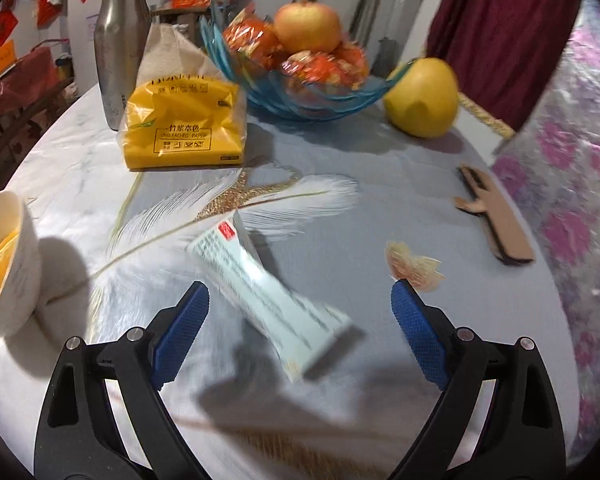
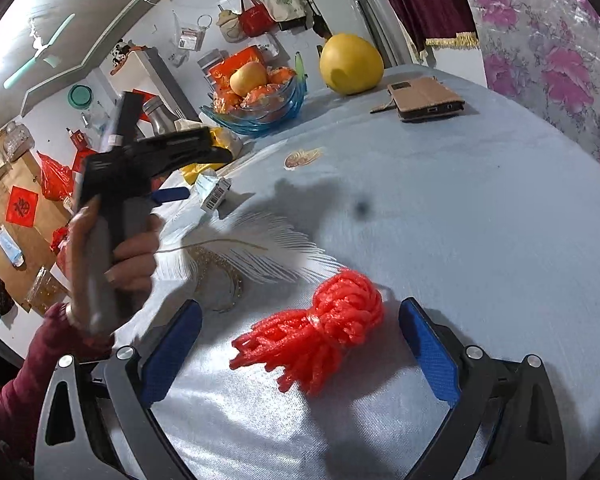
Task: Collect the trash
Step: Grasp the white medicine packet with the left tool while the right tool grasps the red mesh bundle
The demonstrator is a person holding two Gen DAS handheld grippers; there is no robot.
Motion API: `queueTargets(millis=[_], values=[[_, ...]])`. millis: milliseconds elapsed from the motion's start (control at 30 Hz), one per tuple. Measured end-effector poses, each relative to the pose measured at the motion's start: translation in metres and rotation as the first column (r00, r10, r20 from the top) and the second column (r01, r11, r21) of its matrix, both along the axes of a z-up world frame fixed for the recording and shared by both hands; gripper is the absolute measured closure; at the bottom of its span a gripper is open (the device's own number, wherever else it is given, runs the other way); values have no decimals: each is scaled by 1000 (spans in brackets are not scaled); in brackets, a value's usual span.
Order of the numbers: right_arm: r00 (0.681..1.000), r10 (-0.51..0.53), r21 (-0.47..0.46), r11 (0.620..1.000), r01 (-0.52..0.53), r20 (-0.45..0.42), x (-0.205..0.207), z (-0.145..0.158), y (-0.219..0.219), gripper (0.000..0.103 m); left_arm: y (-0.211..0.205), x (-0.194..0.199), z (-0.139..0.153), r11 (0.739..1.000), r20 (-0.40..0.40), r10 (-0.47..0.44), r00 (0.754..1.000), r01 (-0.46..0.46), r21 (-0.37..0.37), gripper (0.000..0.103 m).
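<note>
Table: my round table [image 1: 380, 168], pale blue-grey cloth with a white feather print, carries everything below.
Fruit bowl: blue glass bowl [image 1: 300, 100] at the far side, holding an apple and orange-wrapped pieces; a large yellow pomelo [image 1: 422, 96] sits just beside it.
Tissue pack: yellow pack [image 1: 184, 128] in front of a steel bottle [image 1: 120, 48].
White bowl: at my left edge [image 1: 8, 264], something yellow inside.
Phone case: brown wallet-style case [image 2: 424, 98] near the pomelo.
Left gripper: [image 1: 300, 312] fingers spread wide, nothing between the pads touching them; my left hand [image 2: 132, 256] grips its handle.
Box: pale green carton [image 1: 268, 300] lies flat between the open left fingers, blurred, apart from both pads.
Right gripper: [image 2: 300, 328] also released, fingers wide.
Red netting: bunched red foam net [image 2: 324, 328] lies on the cloth between the right fingers, touching neither.
Scrap: small orange-cream wrapper scrap [image 1: 414, 264] just beyond my left gripper's right-hand fingertip.
</note>
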State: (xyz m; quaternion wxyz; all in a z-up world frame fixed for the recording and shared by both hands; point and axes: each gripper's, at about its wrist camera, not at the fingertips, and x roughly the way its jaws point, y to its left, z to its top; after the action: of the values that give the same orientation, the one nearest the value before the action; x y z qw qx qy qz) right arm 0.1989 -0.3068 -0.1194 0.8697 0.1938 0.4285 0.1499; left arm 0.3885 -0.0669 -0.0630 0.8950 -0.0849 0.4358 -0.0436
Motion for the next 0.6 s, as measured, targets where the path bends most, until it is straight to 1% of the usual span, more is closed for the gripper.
queueTargets(millis=[67,167,233,267,333,367,433,500,600], values=[[1000,4,-16,1000,-4,1,1,0,2,6,7,6,-11,999,-27,27,999,-26,19,14],[1000,9,-26,1000,-9,2,0,1,4,6,19,6,-18,999,-50,38,998,-36,32,14],[1000,8,-27,1000,-7,3,1,0,4,6,29,1,-16,994,-41,65,997,-61,90,14],[1000,6,-27,1000,-5,5,0,0,4,6,34,-3,-15,992,-34,75,997,-72,100,14],[1000,2,-26,1000,-2,9,-1,0,3,6,45,-8,-14,993,-40,83,996,-79,89,14],[1000,2,-30,1000,-2,11,-1,0,4,6,52,-11,-15,996,-50,78,996,-75,57,14],[1000,7,-42,999,-7,16,-2,1,6,6,58,-12,-15,997,-47,75,996,-74,22,14],[1000,7,-53,999,-6,22,-3,2,7,6,56,-12,-12,997,-21,68,997,-68,21,14],[1000,3,-49,999,-2,24,-3,2,6,6,54,-13,-11,997,20,64,998,-65,50,14]])
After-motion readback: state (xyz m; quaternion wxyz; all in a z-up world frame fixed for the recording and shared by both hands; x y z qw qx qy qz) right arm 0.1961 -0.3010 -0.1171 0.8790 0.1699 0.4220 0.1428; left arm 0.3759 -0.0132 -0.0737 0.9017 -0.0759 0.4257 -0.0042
